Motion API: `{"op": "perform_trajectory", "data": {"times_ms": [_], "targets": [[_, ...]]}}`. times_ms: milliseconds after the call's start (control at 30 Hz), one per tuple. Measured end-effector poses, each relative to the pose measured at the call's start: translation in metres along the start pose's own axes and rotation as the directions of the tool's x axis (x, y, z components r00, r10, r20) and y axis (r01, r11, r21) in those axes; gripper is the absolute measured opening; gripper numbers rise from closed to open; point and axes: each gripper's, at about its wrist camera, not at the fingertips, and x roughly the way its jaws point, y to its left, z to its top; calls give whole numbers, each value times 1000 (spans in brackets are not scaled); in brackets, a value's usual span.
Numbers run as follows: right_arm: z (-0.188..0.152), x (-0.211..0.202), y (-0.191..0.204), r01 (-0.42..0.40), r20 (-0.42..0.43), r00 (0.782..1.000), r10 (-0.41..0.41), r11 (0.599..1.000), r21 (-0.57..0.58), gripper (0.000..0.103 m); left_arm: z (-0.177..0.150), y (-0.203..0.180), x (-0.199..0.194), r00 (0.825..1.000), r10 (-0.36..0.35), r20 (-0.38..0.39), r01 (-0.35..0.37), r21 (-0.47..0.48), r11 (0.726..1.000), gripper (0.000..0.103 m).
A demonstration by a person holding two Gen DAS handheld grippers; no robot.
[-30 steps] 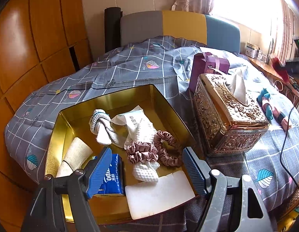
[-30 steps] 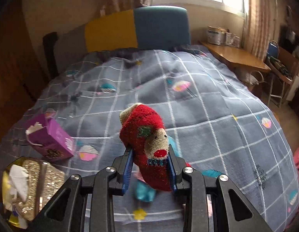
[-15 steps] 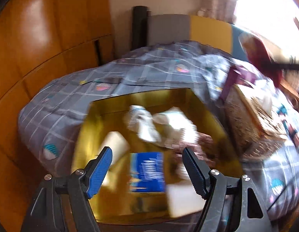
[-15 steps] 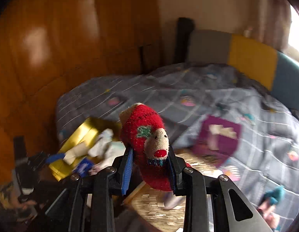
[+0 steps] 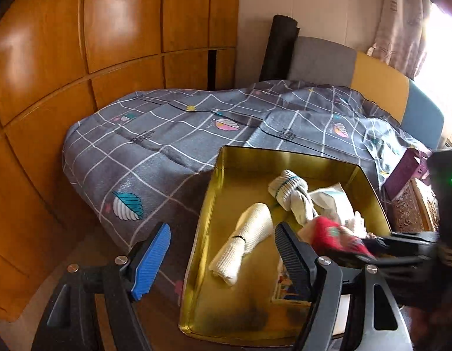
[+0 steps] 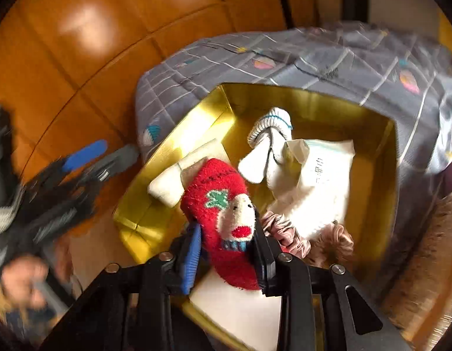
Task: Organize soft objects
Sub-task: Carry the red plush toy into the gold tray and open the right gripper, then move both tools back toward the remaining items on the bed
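Red fuzzy sock (image 6: 226,213) with a white face and green leaf sits between the jaws of the right gripper (image 6: 227,251), low in the middle of the right wrist view, hanging over the gold tin (image 6: 369,204). Those jaws are opening; the blue pad on the left looks just off the sock, while the black one on the right still seems to touch it. In the tin lie a knotted white sock (image 6: 267,140), a rolled cream cloth (image 6: 167,184), a white tissue pack (image 6: 322,169) and pink scrunchies (image 6: 287,234).

In the left wrist view, the left gripper (image 5: 223,251) stands wide open with nothing held, straddling the tin's left wall at the lower centre. The red sock shows again at the right, blurred, above the tin's contents. A grey checked quilt (image 5: 155,146) covers the bed behind, with orange wood panelling (image 5: 79,44) across the upper left.
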Motion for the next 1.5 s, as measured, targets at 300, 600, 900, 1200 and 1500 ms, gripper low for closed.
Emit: {"op": "perform_trajectory", "data": {"times_ms": [300,600,900,1200,1500], "targets": [[-4,-9,-9,53,48,997,-54,998,23,68,-5,-25,0,999,-49,-12,49,63,997,75],[-25,-55,-12,204,173,963,-204,979,19,74,-2,-39,-18,997,-64,39,59,104,993,75],[-38,-107,-23,335,306,896,-322,942,13,74,-4,-68,-38,991,-105,81,87,201,976,75],[-59,-165,-60,415,380,823,-422,904,105,76,-3,-100,-53,983,-155,96,123,282,951,75],[-98,-221,-136,514,351,734,-582,813,274,80,-2,-145,-67,966,-240,95,187,383,905,75]]}}
